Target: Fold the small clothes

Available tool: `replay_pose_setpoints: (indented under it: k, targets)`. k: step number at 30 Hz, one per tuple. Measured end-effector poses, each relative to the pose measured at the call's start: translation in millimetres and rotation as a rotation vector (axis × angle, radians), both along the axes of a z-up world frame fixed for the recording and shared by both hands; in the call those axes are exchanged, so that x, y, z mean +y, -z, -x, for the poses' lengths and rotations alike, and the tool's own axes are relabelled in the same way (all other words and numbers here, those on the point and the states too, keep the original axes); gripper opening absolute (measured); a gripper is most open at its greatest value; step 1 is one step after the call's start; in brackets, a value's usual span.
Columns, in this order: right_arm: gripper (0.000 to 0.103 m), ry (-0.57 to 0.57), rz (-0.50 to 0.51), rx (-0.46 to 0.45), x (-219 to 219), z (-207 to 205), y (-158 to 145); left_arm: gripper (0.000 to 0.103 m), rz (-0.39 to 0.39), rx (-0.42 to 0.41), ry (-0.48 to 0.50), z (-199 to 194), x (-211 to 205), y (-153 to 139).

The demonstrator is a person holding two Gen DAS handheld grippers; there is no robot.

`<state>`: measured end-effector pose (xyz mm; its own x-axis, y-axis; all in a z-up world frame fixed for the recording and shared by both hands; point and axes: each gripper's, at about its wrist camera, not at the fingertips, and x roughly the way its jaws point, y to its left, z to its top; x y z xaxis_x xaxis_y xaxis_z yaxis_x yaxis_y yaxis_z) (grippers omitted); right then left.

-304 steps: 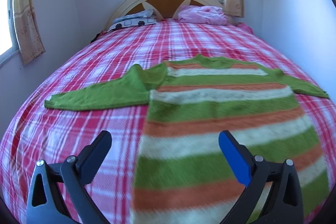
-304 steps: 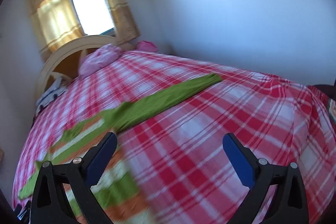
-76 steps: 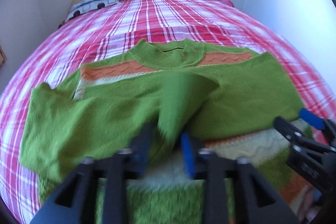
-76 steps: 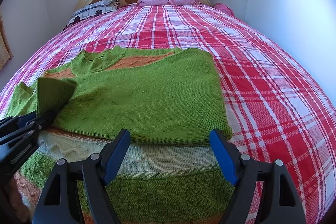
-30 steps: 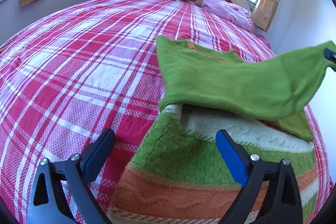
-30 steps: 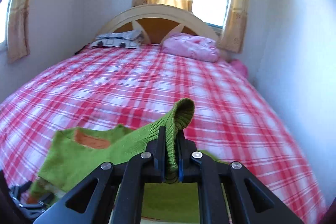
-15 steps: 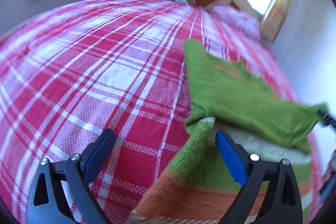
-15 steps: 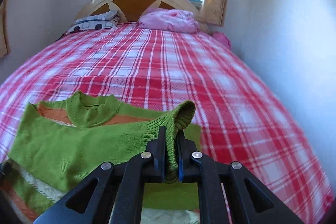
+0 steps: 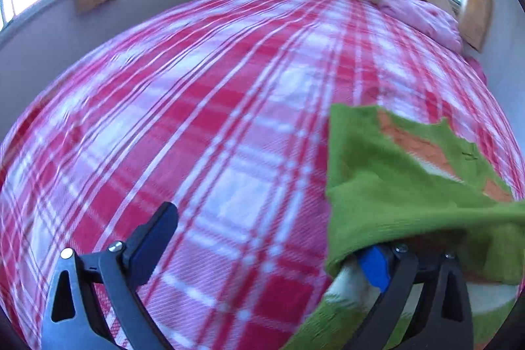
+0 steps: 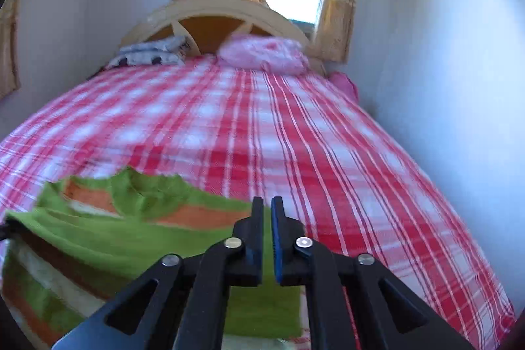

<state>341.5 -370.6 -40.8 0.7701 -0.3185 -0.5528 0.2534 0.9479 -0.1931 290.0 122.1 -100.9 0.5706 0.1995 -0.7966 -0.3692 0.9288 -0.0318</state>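
Sleeve [image 10: 108,238] has left the right gripper [image 10: 267,238], fingers now closed empty; left gripper [image 9: 269,251] wide; sweater [image 9: 393,205] sleeves folded.

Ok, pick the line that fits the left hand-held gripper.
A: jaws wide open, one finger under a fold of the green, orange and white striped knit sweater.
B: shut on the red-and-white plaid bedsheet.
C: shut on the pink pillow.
A: the left hand-held gripper stands wide open, and a green fold of the striped knit sweater drapes over its blue-padded finger, with nothing clamped.

Right gripper [image 10: 267,212] jaws closed, sweater [image 10: 131,238], bed [image 10: 295,136]
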Motion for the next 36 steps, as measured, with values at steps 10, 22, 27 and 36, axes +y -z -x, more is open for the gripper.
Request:
replay_pose_setpoints:
  k: [10, 22, 27, 36]
  targets:
    - [0.006, -0.063, -0.420, 0.101, -21.9, 19.1, 50.3, 0.101, 0.047, -0.024, 0.067, 22.6, -2.6, 18.2]
    - [0.035, -0.150, -0.265, 0.278, 41.5, -2.6, 91.4, 0.103, 0.049, -0.020, 0.046, 18.0, -2.8, 20.2]
    - [0.006, -0.178, -0.099, 0.237, 56.5, -5.5, 68.9, 0.103, 0.058, -0.020, 0.021, 18.6, 2.4, 21.6]
    - [0.006, -0.143, 0.170, 0.145, 47.1, -14.0, 39.8, 0.103, 0.041, -0.015, 0.027, 17.3, -1.2, 22.1]
